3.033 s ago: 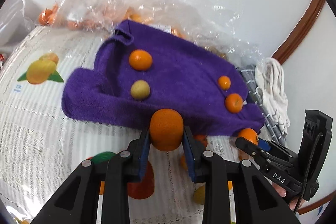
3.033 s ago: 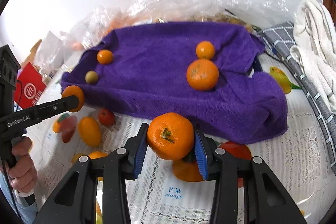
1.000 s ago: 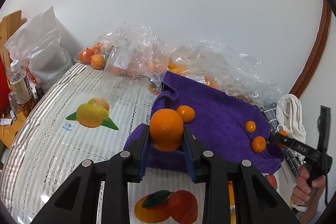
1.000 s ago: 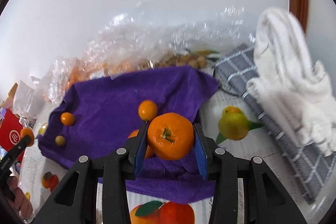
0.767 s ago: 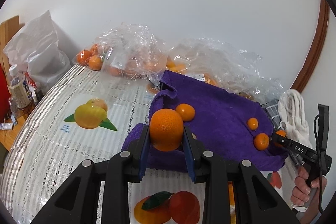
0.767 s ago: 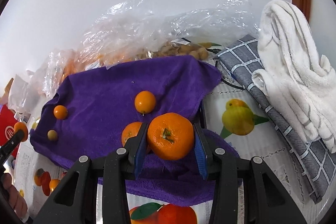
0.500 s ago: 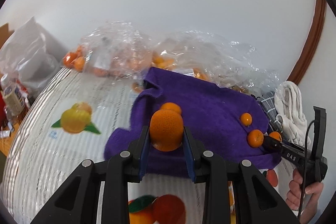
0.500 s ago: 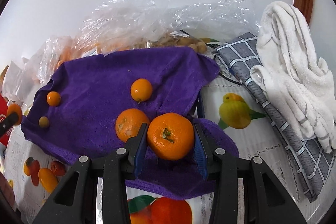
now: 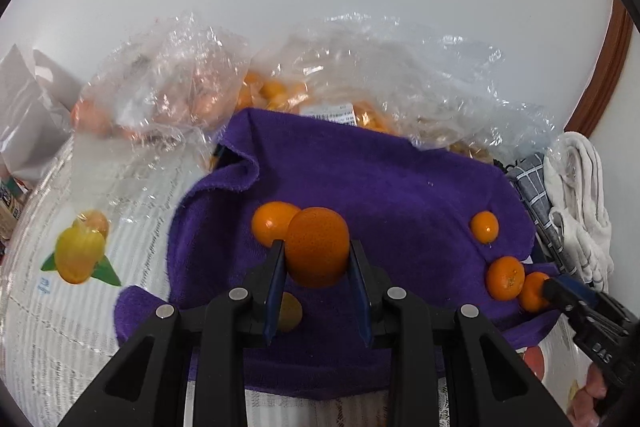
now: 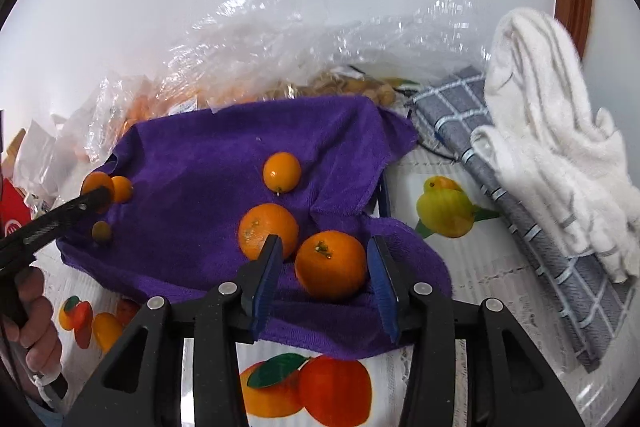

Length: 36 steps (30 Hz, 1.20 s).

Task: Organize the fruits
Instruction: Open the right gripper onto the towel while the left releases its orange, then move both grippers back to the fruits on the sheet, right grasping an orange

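A purple towel (image 9: pixel 400 187) (image 10: pixel 208 163) lies spread on the table. My left gripper (image 9: pixel 316 247) is shut on an orange (image 9: pixel 318 239) just above the towel's left part, close to a smaller orange (image 9: pixel 270 221) and a small yellow-green fruit (image 9: pixel 291 311). The jaws of my right gripper (image 10: pixel 324 243) are opening. A mandarin (image 10: pixel 331 265) rests on the towel between them, with a gap to each pad. Beside it lie another mandarin (image 10: pixel 266 229) and a kumquat (image 10: pixel 281 171). The left gripper (image 10: pixel 96 195) shows at the far left.
Clear plastic bags (image 9: pixel 360 83) of fruit line the wall behind the towel. A white towel (image 10: pixel 552 115) on a grey checked cloth (image 10: pixel 540 227) lies at the right. The lace tablecloth (image 10: pixel 480 287) has printed fruit pictures. A hand (image 10: pixel 34 323) grips the left handle.
My right jaws have spread off the mandarin, which now rests on the towel. My left gripper has carried its orange further over the towel, close to the smaller orange.
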Each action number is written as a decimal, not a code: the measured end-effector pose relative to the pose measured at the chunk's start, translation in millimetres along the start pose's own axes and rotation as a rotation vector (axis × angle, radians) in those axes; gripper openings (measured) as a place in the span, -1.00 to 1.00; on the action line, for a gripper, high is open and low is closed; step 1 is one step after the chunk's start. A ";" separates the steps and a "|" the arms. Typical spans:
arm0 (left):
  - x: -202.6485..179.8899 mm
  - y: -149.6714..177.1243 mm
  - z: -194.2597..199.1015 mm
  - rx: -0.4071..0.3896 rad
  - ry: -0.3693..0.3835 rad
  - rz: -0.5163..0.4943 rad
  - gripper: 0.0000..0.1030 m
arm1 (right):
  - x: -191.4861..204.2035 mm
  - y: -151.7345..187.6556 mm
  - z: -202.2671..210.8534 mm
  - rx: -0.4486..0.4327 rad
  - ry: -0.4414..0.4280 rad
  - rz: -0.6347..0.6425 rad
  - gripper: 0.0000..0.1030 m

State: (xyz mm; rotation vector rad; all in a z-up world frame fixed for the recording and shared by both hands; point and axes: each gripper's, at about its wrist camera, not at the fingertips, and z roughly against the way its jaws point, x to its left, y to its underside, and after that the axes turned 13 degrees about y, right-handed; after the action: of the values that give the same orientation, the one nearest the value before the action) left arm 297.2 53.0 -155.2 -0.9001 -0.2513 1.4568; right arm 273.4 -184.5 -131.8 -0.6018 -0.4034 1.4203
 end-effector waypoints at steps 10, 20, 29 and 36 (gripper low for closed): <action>-1.5 9.0 -8.2 -0.009 -0.024 -0.028 -0.43 | 14.3 6.2 11.5 -0.086 0.026 0.057 -0.15; -10.6 4.6 34.2 -0.125 -0.080 -0.089 0.06 | 13.9 4.0 29.5 -0.089 -0.091 0.044 -0.15; 18.1 56.8 86.1 -0.088 -0.145 -0.080 0.06 | 23.8 26.8 41.1 -0.030 -0.185 0.040 -0.16; 52.1 84.8 111.7 -0.037 -0.116 0.019 0.01 | 44.7 64.1 54.1 0.047 -0.206 0.078 -0.18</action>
State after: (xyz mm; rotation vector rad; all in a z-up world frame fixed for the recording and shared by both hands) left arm 169.5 131.0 -155.7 -0.8511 -0.3578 1.5288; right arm 195.8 -129.8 -132.2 -0.4377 -0.5123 1.5687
